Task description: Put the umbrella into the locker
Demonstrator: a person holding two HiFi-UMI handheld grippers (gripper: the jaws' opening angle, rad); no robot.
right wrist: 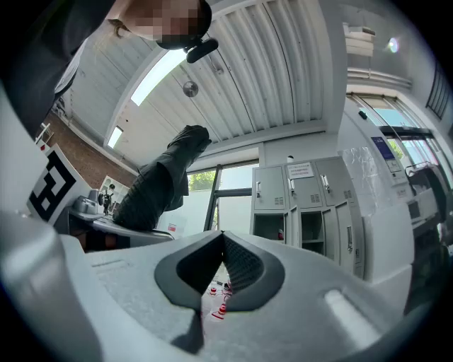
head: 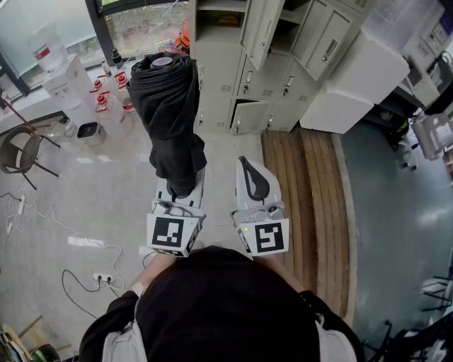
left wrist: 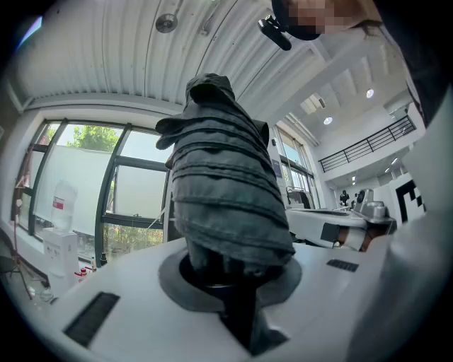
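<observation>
**Head view: umbrella in hand, lockers not yet reached**

Head view: the left gripper (head: 180, 189) is clamped on the near end of the folded dark umbrella (head: 167, 113), which juts out ahead of it toward the far side. The right gripper (head: 255, 180) rides just beside it on the right, jaws together and empty. The grey lockers (head: 283, 67) stand at the far side, well apart from both grippers. Several doors hang open, and an open compartment (head: 218, 21) shows at the bank's far left.

Left gripper view: the 2 jaws press on the umbrella's base, and its wrapped canopy fills the middle of the picture.

Right gripper view: the jaws meet at their tips with nothing between them. The lockers sit to the right, with 2 compartments standing open.

The step in hand looks like the carry, with the umbrella gripped and not yet at a locker. The next move likely calls for closing on an open compartment and lining the umbrella's far end up with its mouth. The free right gripper could steady a door.
</observation>
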